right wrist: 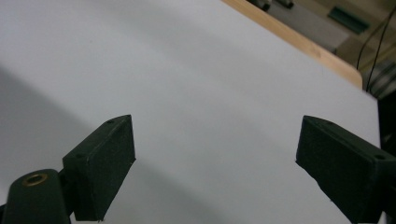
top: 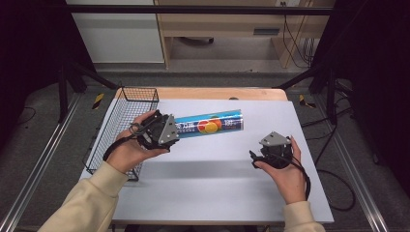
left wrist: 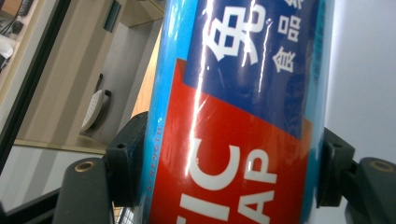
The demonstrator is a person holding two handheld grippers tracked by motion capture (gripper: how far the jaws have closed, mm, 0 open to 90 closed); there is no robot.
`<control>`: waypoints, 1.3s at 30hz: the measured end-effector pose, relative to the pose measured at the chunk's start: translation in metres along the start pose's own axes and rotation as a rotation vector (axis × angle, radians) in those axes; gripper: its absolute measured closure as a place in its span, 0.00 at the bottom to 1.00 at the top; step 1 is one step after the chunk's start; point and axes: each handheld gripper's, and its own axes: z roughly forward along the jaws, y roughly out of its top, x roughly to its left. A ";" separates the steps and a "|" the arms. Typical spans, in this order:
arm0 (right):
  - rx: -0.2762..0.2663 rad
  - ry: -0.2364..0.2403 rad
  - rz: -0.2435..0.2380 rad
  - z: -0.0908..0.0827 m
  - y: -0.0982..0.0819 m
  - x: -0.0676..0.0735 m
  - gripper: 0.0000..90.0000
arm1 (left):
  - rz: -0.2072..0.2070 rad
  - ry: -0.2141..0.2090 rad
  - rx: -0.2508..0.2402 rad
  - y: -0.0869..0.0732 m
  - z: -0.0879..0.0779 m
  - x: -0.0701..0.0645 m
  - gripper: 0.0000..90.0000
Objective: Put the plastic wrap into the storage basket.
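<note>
The white table top point(top: 212, 188) took up most of the scene, with a wooden edge point(top: 217, 93) showing along its far side. At its left edge sat the wire basket point(top: 123, 121), a dark mesh container, and what lay inside it could not be told, since the left hand point(top: 126, 151) covered its near end. Next, the blue and red tube point(top: 212, 123), long and shiny, lay level just right of the basket, stretching toward the table's middle. The left gripper point(top: 162, 131) was pinching that tube at its left end; in the left gripper view both pads point(left wrist: 126, 158) pressed against the tube's point(left wrist: 233, 116) sides. Over at the right, well apart from the tube, the right gripper point(top: 273, 151) hung over bare table, jaws spread with nothing between them point(right wrist: 215, 154).
</note>
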 end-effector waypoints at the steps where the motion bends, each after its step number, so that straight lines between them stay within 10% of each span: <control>1: 0.008 -0.010 0.038 0.003 -0.004 0.002 0.13 | -0.005 0.002 0.003 0.000 -0.002 0.001 0.32; 18: -0.011 -0.162 0.239 0.002 -0.032 -0.004 0.10 | -0.150 0.117 0.085 -0.014 -0.046 0.016 0.32; 29: -0.007 -0.208 0.273 -0.005 -0.040 -0.012 0.10 | -0.234 0.179 0.180 -0.031 -0.063 0.011 0.33; 39: 0.006 -0.188 0.267 0.001 -0.040 -0.011 0.09 | -0.349 0.239 0.256 -0.039 -0.043 0.036 0.33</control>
